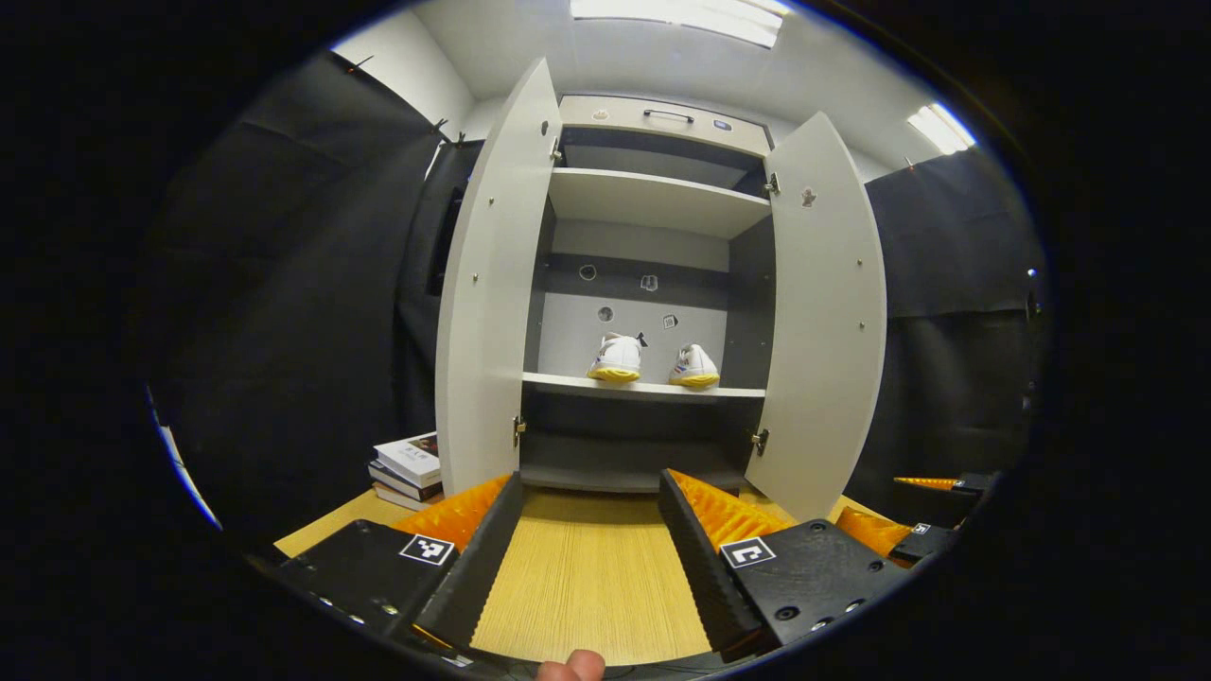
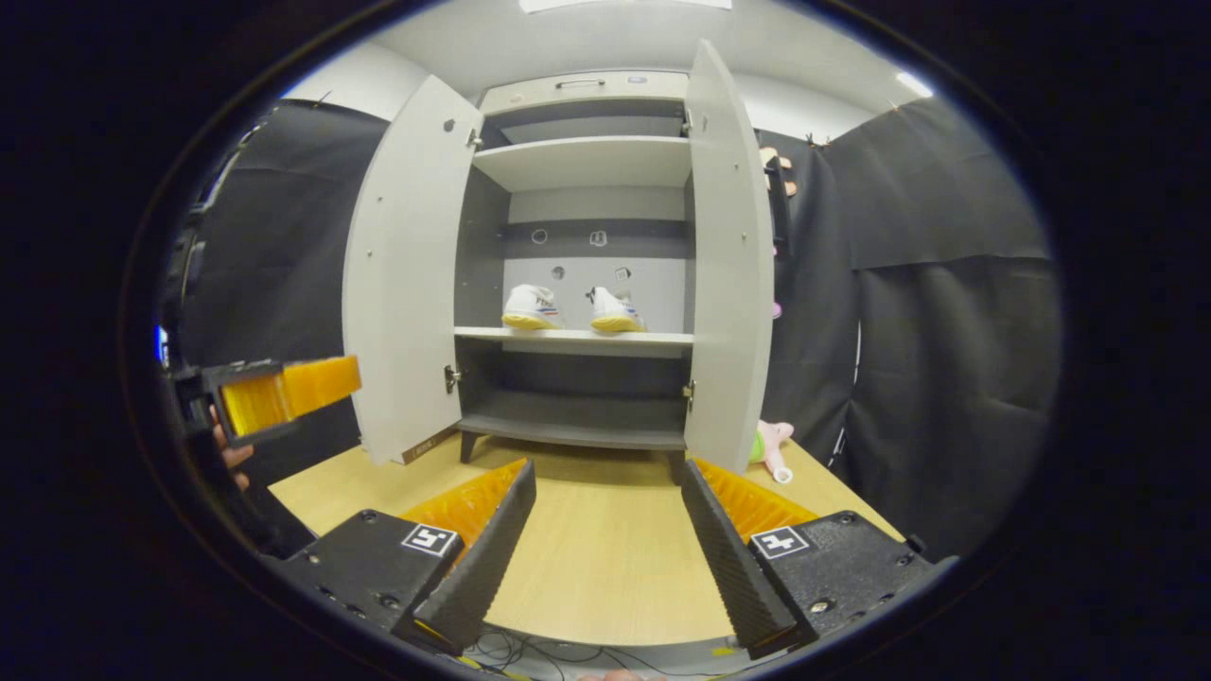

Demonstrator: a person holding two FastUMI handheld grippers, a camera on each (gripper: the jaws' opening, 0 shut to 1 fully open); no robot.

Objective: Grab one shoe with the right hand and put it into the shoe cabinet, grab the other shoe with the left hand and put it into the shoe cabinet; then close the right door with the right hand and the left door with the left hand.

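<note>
Wooden floor (image 1: 587,567) of light colour lies under both grippers and runs forward to the shoe cabinet (image 1: 653,199); the left gripper (image 1: 588,525) has its two fingers spread wide, with nothing between them, and the right gripper (image 2: 605,515) is spread in the same way and also holds nothing. Near the left gripper, on the floor at its left, a small stack of books (image 1: 409,468) rests beside the left door (image 1: 492,284). In the right gripper view a pink soft toy (image 2: 771,446) lies on the floor behind the right door (image 2: 728,255). Both doors stand open. Farther off, well apart from both grippers, the left shoe (image 1: 616,358) and the right shoe (image 1: 694,367) stand side by side on the middle shelf (image 1: 643,387), heels toward the grippers.
</note>
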